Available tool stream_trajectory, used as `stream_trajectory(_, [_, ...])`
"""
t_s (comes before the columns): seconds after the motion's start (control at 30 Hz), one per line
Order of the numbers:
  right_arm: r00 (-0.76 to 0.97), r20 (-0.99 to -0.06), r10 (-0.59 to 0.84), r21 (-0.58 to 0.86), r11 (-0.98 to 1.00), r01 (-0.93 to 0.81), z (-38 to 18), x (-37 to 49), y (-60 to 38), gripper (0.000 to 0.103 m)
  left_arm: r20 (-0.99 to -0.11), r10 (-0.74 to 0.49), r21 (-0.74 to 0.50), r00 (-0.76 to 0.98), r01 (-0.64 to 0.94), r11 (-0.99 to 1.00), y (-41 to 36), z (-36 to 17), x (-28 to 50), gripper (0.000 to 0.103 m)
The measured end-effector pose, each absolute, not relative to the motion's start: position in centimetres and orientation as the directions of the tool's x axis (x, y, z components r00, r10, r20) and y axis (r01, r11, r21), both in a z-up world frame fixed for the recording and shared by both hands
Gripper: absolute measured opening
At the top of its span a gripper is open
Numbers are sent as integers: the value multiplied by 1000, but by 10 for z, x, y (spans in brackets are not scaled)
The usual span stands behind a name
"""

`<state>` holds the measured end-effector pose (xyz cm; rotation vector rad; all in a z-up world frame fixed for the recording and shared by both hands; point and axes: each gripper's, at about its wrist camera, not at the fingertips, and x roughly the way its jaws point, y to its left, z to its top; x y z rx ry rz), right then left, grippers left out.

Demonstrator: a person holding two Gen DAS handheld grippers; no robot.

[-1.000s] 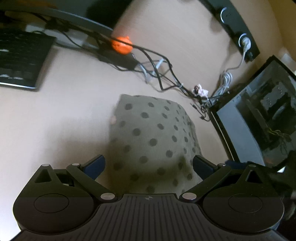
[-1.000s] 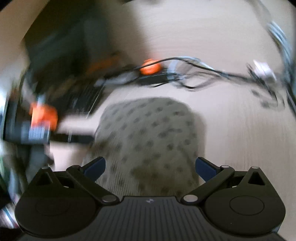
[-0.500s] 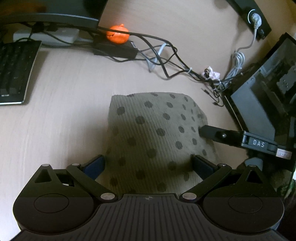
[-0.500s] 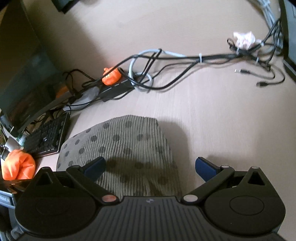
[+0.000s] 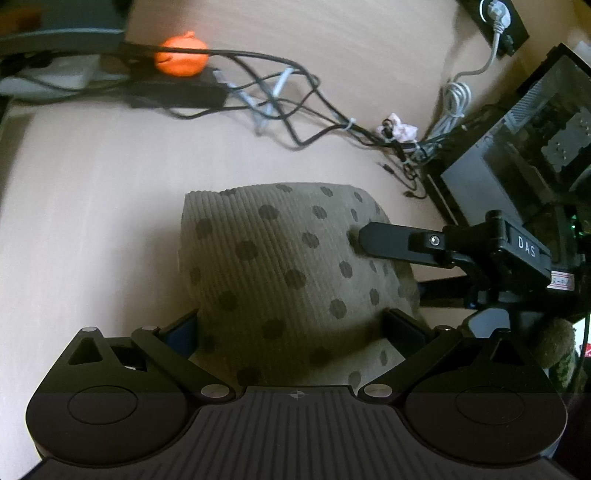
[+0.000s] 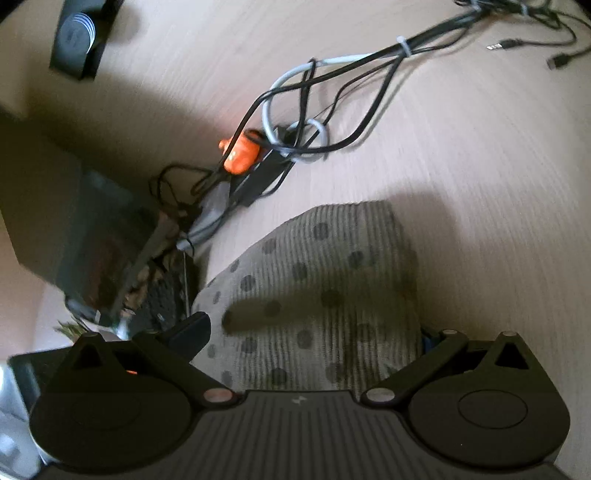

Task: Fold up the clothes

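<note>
A folded olive ribbed garment with dark dots [image 5: 280, 258] lies flat on the light wood desk [image 5: 92, 206]. My left gripper [image 5: 291, 328] is open, its two fingers straddling the garment's near end. In the left wrist view one of my right gripper's fingers [image 5: 388, 242] reaches in from the right and rests on the garment's right edge. In the right wrist view the garment [image 6: 325, 280] fills the space between the open fingers of my right gripper [image 6: 310, 334], whose right fingertip is partly hidden by the cloth.
A tangle of cables [image 5: 295, 110] and an orange pumpkin-shaped object [image 5: 181, 55] lie behind the garment. A glass-sided computer case [image 5: 517, 155] stands at the right, a wall socket strip [image 5: 495, 18] above it. A keyboard [image 6: 162, 306] and dark monitor [image 6: 74, 229] sit left.
My right gripper has come in from the right and lowered onto the garment's right edge. My left gripper has stayed open over the near end, edging slightly forward.
</note>
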<state>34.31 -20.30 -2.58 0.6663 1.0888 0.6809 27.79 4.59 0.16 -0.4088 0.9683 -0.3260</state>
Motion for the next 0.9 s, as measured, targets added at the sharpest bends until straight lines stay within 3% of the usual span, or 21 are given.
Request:
stream_trajectory(0.2, [494,-406,769,767,580,-273,21,371,-221,103,-669,-457,-462,586,154,873,24,24,328,103])
stream_trajectory(0.33, [672,-505,542,588,786,-191,35,384,-235,103,-666,-378,-365,644,160,917,26,33,343,103])
stream_trajectory(0.5, [626,-561,543,558,806,-199,17,370,-246,103,-710,-412,-412,570,137,901,34,12,329,103])
stream_trajectory(0.63, [607,-649,459,387,886,-256,-3,355,-235,103,-693,-448,-441,565,160,883,26,12,329,103])
stream_trajectory(0.9, [542,-655,527,293,837,-462,-8,311,-202,103,-655,-517,-495,550,204,844,11,13,330,103])
